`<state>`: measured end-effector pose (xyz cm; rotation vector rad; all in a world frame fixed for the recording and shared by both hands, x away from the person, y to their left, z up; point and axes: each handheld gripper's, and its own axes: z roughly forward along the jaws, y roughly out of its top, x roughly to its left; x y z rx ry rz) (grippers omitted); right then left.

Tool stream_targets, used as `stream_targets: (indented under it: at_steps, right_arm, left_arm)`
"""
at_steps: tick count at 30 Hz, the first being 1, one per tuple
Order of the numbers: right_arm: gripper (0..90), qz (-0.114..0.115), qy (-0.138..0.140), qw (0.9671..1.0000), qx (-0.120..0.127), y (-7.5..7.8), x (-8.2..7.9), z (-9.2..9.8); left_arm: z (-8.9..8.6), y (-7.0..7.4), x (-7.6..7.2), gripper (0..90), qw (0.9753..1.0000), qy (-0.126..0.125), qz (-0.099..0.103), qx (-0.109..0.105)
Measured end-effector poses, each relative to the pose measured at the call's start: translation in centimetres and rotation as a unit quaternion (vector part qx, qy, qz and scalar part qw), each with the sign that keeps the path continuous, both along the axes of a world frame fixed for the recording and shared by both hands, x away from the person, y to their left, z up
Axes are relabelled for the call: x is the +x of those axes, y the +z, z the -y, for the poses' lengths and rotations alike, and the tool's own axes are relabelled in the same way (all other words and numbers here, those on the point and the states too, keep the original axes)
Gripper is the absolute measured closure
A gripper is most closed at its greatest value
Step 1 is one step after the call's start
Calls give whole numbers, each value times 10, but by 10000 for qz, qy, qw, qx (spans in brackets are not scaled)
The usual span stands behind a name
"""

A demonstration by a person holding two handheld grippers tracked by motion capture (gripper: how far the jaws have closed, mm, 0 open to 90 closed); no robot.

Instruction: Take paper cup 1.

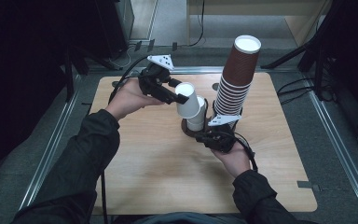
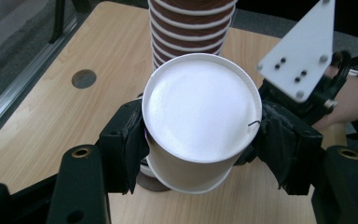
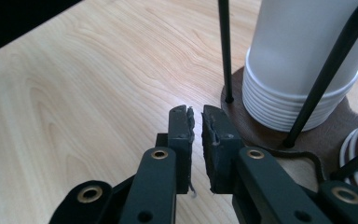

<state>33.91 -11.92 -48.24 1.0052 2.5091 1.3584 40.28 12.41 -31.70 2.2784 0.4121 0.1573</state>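
The left gripper (image 2: 200, 140) has its jaws clamped on the sides of a white paper cup (image 2: 200, 116), tilted above the white stack (image 1: 196, 120) in the holder (image 3: 307, 135) at table centre. Light, thin-walled and easily crushed — best squeezed gently, mid-wall. The right gripper (image 3: 197, 122) is nearly closed on nothing, at the holder's near edge.

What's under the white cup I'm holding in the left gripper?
Below the white cup sits a stack of white cups in the cup holder. How many it holds is hidden.
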Motion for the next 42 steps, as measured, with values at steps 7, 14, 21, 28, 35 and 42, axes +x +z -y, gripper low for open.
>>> stream_targets:
  at_steps: [7,14,21,28,35,42]
  right_arm:
    - [753,181,138,9997,75,7,-7,9]
    - [703,174,529,9980,301,10,-8,16]
    - [502,243,940,9945,381,16,-14,16]
    - [454,282,1177,9922,301,23,-17,16]
    - [366,199,1441,9888,335,28,-19,25]
    - [334,105,1526,9876,354,24,-20,32]
  left_arm:
    - [-11,-9,-15,359,10000,-41,12,16]
    - [-22,-22,-30,359,10000,-32,-48,-26]
    - [-28,-39,-40,359,9999,1,-166,-5]
    - [-29,-50,-48,359,9998,17,-183,-60]
    - [-29,-58,-57,358,9997,-38,-235,-28]
    - [-24,-72,-69,358,9995,-67,-290,-43]
